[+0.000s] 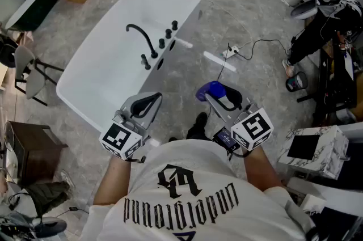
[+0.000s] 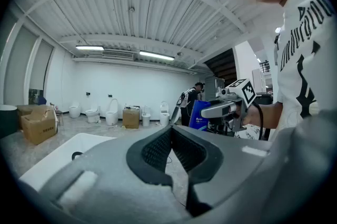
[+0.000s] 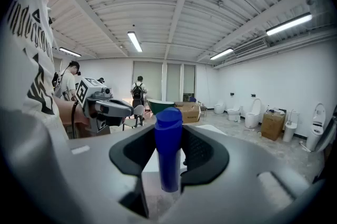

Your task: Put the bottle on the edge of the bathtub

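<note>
Right gripper [image 1: 222, 99] is seen clamped on the blue bottle [image 3: 168, 149], which is held upright between its pads. The bottle is found to the right of the white bathtub [image 1: 108, 72], apart from its edge, above the grey floor [image 1: 187, 75]. Left gripper [image 1: 146, 104] is held at the bathtub's near corner, its jaws closed together with nothing between them.
</note>
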A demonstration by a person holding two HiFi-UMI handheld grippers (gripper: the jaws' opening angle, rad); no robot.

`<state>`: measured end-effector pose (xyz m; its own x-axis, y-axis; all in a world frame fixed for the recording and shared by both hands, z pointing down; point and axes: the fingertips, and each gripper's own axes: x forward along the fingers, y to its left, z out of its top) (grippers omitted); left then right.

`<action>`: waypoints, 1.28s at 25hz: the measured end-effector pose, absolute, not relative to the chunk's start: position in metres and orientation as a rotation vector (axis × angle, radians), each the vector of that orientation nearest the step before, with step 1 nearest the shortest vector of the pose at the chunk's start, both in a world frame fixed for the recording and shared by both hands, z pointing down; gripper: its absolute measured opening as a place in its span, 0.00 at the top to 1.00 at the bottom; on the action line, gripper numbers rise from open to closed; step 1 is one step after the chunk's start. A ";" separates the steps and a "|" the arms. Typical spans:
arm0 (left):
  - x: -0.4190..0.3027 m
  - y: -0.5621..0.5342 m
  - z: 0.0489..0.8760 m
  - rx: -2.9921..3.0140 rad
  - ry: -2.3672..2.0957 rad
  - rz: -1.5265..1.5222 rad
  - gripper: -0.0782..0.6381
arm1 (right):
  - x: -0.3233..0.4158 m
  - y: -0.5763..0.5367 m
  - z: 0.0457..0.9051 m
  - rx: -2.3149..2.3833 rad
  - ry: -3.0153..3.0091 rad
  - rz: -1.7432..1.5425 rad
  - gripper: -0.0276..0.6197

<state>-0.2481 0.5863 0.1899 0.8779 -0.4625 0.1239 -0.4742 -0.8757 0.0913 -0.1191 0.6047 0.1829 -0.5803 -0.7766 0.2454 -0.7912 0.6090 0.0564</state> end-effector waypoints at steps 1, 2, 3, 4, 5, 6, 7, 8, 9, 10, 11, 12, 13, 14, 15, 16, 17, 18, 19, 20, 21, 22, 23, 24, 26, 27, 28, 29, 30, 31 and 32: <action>-0.246 0.586 0.193 2.929 -0.734 0.145 0.88 | -0.117 0.604 0.185 1.284 -2.591 0.088 0.73; -0.245 0.586 0.196 2.930 -0.735 0.142 0.88 | -0.114 0.603 0.186 1.282 -2.591 0.091 0.73; -0.243 0.586 0.198 2.929 -0.734 0.141 0.88 | -0.112 0.602 0.188 1.283 -2.588 0.098 0.73; -0.241 0.585 0.200 2.926 -0.733 0.141 0.88 | -0.109 0.601 0.190 1.285 -2.585 0.107 0.73; -0.241 0.583 0.202 2.922 -0.733 0.143 0.88 | -0.108 0.600 0.192 1.287 -2.582 0.118 0.73; -0.241 0.581 0.203 2.917 -0.737 0.145 0.88 | -0.107 0.598 0.193 1.286 -2.584 0.130 0.73; -0.241 0.579 0.204 2.912 -0.741 0.147 0.88 | -0.106 0.595 0.194 1.282 -2.589 0.141 0.73; -0.240 0.577 0.206 2.906 -0.746 0.151 0.88 | -0.106 0.592 0.195 1.275 -2.596 0.152 0.73; -0.239 0.575 0.208 2.900 -0.750 0.156 0.88 | -0.105 0.589 0.197 1.268 -2.600 0.162 0.73; -0.237 0.572 0.211 2.894 -0.753 0.160 0.88 | -0.102 0.586 0.200 1.263 -2.602 0.168 0.73; -0.234 0.570 0.214 2.887 -0.755 0.164 0.88 | -0.099 0.583 0.201 1.261 -2.602 0.170 0.73; -0.231 0.566 0.217 2.880 -0.757 0.167 0.88 | -0.096 0.579 0.203 1.261 -2.602 0.170 0.73; -0.227 0.563 0.220 2.871 -0.757 0.172 0.88 | -0.092 0.574 0.204 1.262 -2.604 0.172 0.73; -0.223 0.559 0.223 2.862 -0.757 0.178 0.88 | -0.087 0.570 0.205 1.264 -2.605 0.177 0.73; -0.218 0.554 0.225 2.855 -0.755 0.186 0.88 | -0.081 0.565 0.206 1.267 -2.607 0.186 0.73; -0.212 0.549 0.227 2.849 -0.751 0.196 0.88 | -0.075 0.560 0.208 1.270 -2.606 0.198 0.73; -0.206 0.544 0.229 2.846 -0.745 0.205 0.88 | -0.069 0.555 0.211 1.274 -2.605 0.211 0.73; -0.199 0.538 0.230 2.845 -0.739 0.213 0.88 | -0.062 0.549 0.213 1.278 -2.604 0.223 0.73; -0.192 0.532 0.232 2.844 -0.735 0.219 0.88 | -0.054 0.543 0.215 1.282 -2.604 0.231 0.73; -0.183 0.525 0.233 2.843 -0.731 0.223 0.88 | -0.046 0.537 0.216 1.284 -2.604 0.236 0.73; -0.174 0.518 0.234 2.843 -0.728 0.224 0.88 | -0.037 0.531 0.218 1.287 -2.603 0.240 0.73; -0.163 0.512 0.236 2.844 -0.724 0.225 0.88 | -0.028 0.524 0.219 1.290 -2.602 0.242 0.73; -0.153 0.505 0.237 2.846 -0.719 0.227 0.88 | -0.018 0.518 0.220 1.293 -2.602 0.245 0.73; -0.142 0.498 0.237 2.850 -0.714 0.230 0.88 | -0.008 0.511 0.221 1.296 -2.603 0.247 0.73; -0.122 0.482 0.238 2.859 -0.705 0.236 0.88 | 0.011 0.496 0.220 1.302 -2.607 0.246 0.73; -0.111 0.475 0.239 2.861 -0.697 0.240 0.88 | 0.021 0.489 0.220 1.303 -2.608 0.244 0.73; -0.100 0.468 0.240 2.861 -0.691 0.244 0.88 | 0.030 0.483 0.220 1.303 -2.610 0.245 0.73; -0.089 0.463 0.241 2.857 -0.686 0.247 0.88 | 0.040 0.479 0.220 1.301 -2.613 0.248 0.73; -0.079 0.457 0.241 2.852 -0.686 0.248 0.88 | 0.049 0.474 0.220 1.298 -2.617 0.251 0.73; -0.069 0.451 0.240 2.849 -0.689 0.247 0.88 | 0.058 0.470 0.219 1.294 -2.622 0.249 0.73; -0.060 0.445 0.238 2.849 -0.693 0.245 0.88 | 0.066 0.467 0.218 1.288 -2.626 0.245 0.73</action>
<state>-0.0602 0.4453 0.2384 0.8764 -0.4353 0.2060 -0.4682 -0.8703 0.1529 0.0663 0.4670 0.2177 -0.5975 -0.7600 0.2557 -0.7942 0.6050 -0.0576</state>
